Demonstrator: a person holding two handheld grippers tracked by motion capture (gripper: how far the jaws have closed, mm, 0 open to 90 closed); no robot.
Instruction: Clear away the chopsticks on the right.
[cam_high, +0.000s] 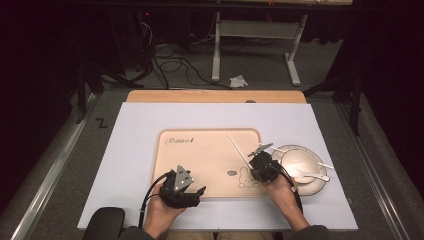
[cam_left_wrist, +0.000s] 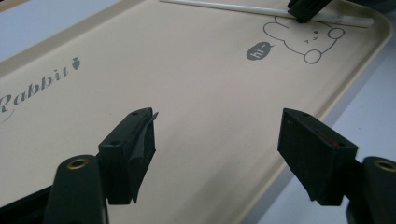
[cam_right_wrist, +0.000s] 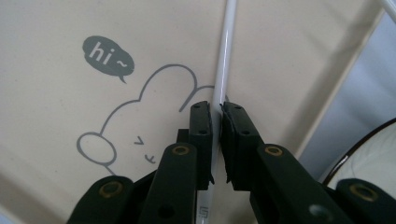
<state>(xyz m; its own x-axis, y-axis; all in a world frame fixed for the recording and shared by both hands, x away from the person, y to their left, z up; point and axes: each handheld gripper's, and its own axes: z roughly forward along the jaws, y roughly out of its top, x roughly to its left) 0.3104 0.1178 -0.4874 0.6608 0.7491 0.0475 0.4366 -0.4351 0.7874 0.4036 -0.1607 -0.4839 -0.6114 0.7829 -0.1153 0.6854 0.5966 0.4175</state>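
Right gripper view shows the right gripper (cam_right_wrist: 216, 116) clamped on a white chopstick (cam_right_wrist: 226, 56) running between its jaws over the tray (cam_right_wrist: 42, 116).

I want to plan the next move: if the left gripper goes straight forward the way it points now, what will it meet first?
Probably the beige tray: the open left gripper points slightly down at its bare surface. Farther along that line lies the white chopstick held by the right gripper, though depth is hard to judge.
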